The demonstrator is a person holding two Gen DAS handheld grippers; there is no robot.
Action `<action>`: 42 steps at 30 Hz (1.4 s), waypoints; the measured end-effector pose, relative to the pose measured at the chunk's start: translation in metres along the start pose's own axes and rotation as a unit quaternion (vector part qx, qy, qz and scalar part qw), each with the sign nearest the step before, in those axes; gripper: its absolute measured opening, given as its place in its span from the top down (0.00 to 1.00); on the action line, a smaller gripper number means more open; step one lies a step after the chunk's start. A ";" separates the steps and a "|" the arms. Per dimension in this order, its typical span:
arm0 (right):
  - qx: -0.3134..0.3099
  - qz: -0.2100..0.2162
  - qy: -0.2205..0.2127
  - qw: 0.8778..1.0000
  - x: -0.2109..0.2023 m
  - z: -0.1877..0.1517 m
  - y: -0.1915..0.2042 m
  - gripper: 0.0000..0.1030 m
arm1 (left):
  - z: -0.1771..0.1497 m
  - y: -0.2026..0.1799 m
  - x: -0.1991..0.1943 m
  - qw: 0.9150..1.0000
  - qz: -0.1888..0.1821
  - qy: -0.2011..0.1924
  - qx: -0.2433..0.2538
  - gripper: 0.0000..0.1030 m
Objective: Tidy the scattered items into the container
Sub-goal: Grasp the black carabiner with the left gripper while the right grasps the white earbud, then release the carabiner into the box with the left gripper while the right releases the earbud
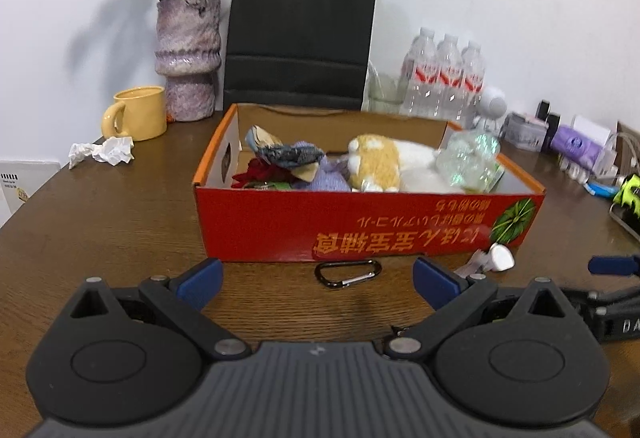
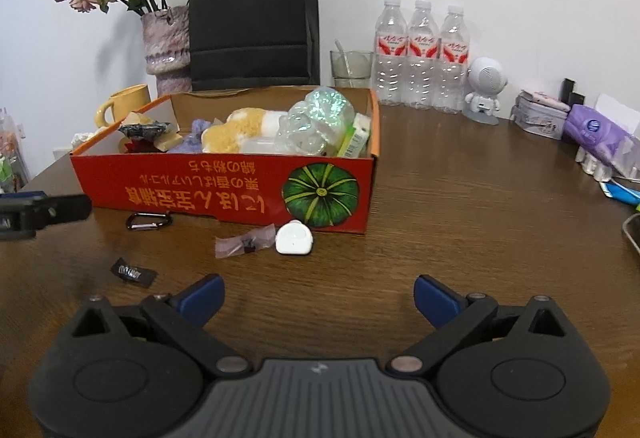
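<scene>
A red cardboard box point(image 1: 280, 222) point(image 2: 160, 186) stands on the brown table and holds a plush toy point(image 1: 376, 162) point(image 2: 240, 130), a crushed clear bottle point(image 1: 472, 158) point(image 2: 316, 122) and other items. In front of it lie a black carabiner point(image 1: 347, 273) point(image 2: 148, 221), a white earbud case point(image 1: 502, 258) point(image 2: 294, 238), a small plastic bag point(image 2: 244, 242) and a black label point(image 2: 133, 272). My left gripper point(image 1: 318, 284) is open and empty, just short of the carabiner. My right gripper point(image 2: 319, 298) is open and empty, near the earbud case.
Behind the box stand a vase of dried roses point(image 1: 188, 58), a black paper bag point(image 1: 300, 30), a yellow mug point(image 1: 138, 113), three water bottles point(image 2: 420, 58), a glass point(image 2: 351, 68) and a small white robot figure point(image 2: 484, 90). Crumpled paper point(image 1: 104, 152) lies at the left. Clutter lines the right edge.
</scene>
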State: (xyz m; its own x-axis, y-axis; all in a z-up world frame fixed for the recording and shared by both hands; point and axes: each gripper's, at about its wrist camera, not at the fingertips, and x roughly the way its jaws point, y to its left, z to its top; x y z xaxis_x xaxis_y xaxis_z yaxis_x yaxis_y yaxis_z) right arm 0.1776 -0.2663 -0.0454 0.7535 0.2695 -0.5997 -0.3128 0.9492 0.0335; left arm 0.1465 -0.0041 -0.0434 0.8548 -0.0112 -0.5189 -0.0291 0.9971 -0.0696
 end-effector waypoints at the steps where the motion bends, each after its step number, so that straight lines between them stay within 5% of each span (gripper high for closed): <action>1: 0.001 0.003 0.002 1.000 0.005 0.003 0.000 0.09 | 0.000 -0.001 0.005 1.000 0.003 0.006 0.005 0.00; 6: -0.009 0.002 0.010 1.000 0.031 0.019 0.004 0.23 | 0.002 -0.014 0.033 0.999 0.007 0.035 0.037 0.05; 8: -0.011 0.008 0.015 1.000 0.040 0.025 0.004 0.27 | 0.003 -0.018 0.046 0.998 0.012 0.047 0.045 0.16; 12: -0.011 0.019 0.026 0.999 0.055 0.030 0.005 0.38 | 0.005 -0.017 0.069 0.996 0.013 0.081 0.019 0.16; 18: 0.007 0.031 0.032 0.999 0.067 0.029 0.002 0.60 | 0.003 -0.027 0.076 0.996 0.033 0.071 0.037 0.17; 21: 0.001 0.038 0.030 0.999 0.065 0.028 0.003 0.75 | 0.003 -0.029 0.073 0.997 0.021 0.067 0.041 0.32; 24: -0.001 0.048 0.028 0.998 0.061 0.026 0.003 0.75 | 0.002 -0.034 0.069 0.997 0.010 0.061 0.049 0.48; 42: 0.012 0.054 0.016 0.998 0.047 0.020 -0.001 0.75 | -0.001 -0.031 0.049 0.999 -0.001 0.032 0.036 0.49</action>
State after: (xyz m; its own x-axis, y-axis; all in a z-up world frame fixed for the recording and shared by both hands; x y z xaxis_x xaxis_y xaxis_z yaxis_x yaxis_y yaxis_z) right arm 0.2247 -0.2515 -0.0572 0.6967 0.3658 -0.6170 -0.3778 0.9184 0.1179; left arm 0.1890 -0.0352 -0.0682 0.8198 -0.0159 -0.5724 0.0118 0.9999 -0.0107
